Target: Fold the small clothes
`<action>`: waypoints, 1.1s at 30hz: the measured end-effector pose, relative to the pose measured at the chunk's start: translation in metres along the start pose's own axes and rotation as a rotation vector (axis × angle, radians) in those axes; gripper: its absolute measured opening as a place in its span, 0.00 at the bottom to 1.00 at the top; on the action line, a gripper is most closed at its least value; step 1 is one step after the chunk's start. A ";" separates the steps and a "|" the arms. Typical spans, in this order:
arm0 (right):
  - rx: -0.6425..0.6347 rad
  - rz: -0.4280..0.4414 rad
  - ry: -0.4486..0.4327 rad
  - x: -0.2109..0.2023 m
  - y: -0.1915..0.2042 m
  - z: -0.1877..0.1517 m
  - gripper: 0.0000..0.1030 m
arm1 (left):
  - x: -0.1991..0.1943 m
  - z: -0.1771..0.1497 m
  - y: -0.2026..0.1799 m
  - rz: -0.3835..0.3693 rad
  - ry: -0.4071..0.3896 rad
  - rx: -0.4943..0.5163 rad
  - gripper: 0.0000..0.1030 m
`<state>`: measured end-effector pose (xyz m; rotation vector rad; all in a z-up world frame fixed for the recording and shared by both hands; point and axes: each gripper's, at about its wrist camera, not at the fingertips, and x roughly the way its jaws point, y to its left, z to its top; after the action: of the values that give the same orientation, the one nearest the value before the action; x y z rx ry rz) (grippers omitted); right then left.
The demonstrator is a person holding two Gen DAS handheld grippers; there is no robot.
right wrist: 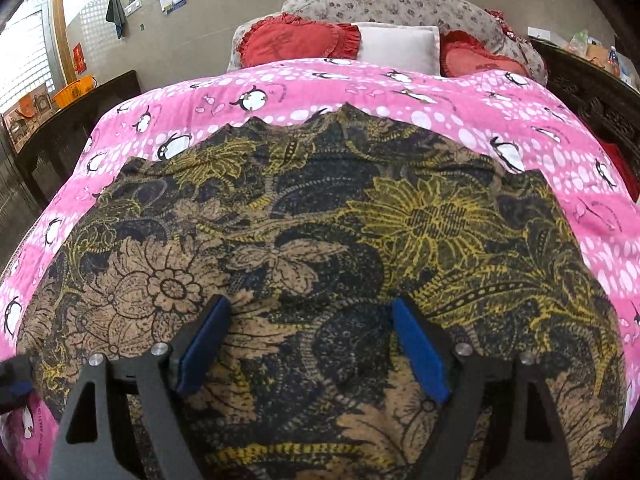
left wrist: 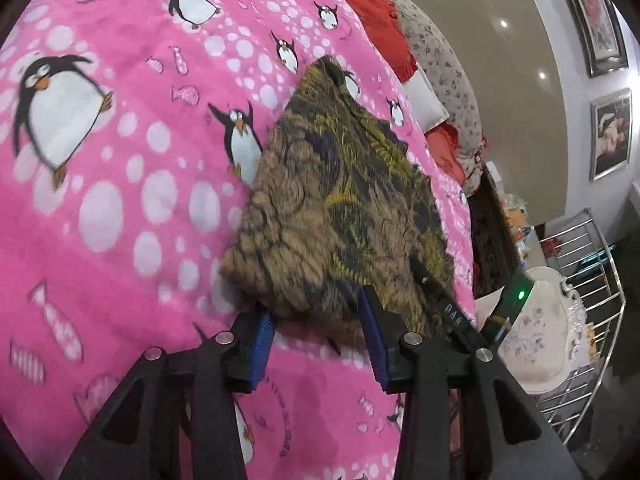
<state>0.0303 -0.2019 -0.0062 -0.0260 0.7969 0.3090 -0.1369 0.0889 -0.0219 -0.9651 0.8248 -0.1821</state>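
Note:
A brown, black and yellow floral garment [right wrist: 320, 232] lies spread flat on the pink penguin blanket [right wrist: 400, 80]; it also shows in the left wrist view [left wrist: 344, 200]. My left gripper [left wrist: 316, 312] is open, its blue pads either side of the garment's near corner. My right gripper [right wrist: 312, 328] is open and empty, just above the garment's near middle. The right gripper's body shows at the garment's right edge in the left wrist view [left wrist: 460, 316].
Red heart cushions [right wrist: 296, 42], a white pillow [right wrist: 400, 46] and a floral bolster [right wrist: 392, 4] lie at the bed's head. Dark wooden bedside furniture [right wrist: 72, 120] stands left; a metal rack [left wrist: 584, 272] and white floral seat [left wrist: 540, 332] stand beside the bed.

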 end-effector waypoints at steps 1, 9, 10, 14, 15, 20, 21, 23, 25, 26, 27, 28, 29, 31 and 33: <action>-0.001 -0.001 0.000 0.000 0.000 0.000 0.84 | -0.001 0.010 0.008 -0.017 -0.025 -0.032 0.18; -0.001 -0.003 0.001 0.001 0.001 0.000 0.84 | 0.005 0.013 0.002 -0.017 0.003 0.018 0.13; -0.001 -0.002 0.001 0.000 0.000 0.000 0.84 | 0.001 0.014 0.007 0.001 -0.031 0.014 0.09; -0.006 -0.009 0.002 0.002 0.003 0.000 0.84 | 0.000 0.010 0.010 0.061 -0.079 0.021 0.00; -0.010 -0.017 0.004 0.001 0.003 0.000 0.85 | -0.001 0.007 0.005 0.089 -0.094 0.048 0.00; -0.012 -0.030 0.022 0.002 0.003 0.001 0.88 | -0.005 0.000 -0.009 0.185 -0.147 0.162 0.00; -0.011 -0.033 0.030 0.002 0.003 0.002 0.88 | -0.005 0.001 -0.010 0.196 -0.152 0.175 0.00; -0.019 -0.044 0.046 0.002 0.005 0.003 0.88 | -0.004 -0.001 -0.014 0.219 -0.155 0.206 0.00; -0.036 -0.072 0.113 0.002 0.010 0.010 0.87 | -0.002 0.000 -0.020 0.242 -0.155 0.235 0.00; -0.040 -0.094 0.175 0.002 0.012 0.021 0.85 | -0.002 0.000 -0.026 0.257 -0.158 0.261 0.00; -0.047 -0.112 0.192 0.001 0.015 0.031 0.73 | -0.003 0.000 -0.033 0.266 -0.166 0.286 0.00; -0.062 -0.133 0.193 -0.002 0.019 0.043 0.68 | -0.006 -0.001 -0.049 0.275 -0.199 0.364 0.00; -0.075 -0.145 0.179 -0.006 0.024 0.058 0.67 | -0.009 -0.003 -0.061 0.276 -0.227 0.419 0.00; -0.097 -0.067 0.131 -0.015 0.039 0.094 0.67 | -0.011 -0.007 -0.086 0.276 -0.287 0.537 0.00; -0.114 0.081 0.141 -0.012 0.061 0.129 0.70 | -0.008 -0.012 -0.106 0.254 -0.314 0.623 0.00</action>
<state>0.0953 -0.1286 0.0983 -0.1239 0.9208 0.4324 -0.1285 0.0232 0.0624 -0.2861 0.5400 -0.0566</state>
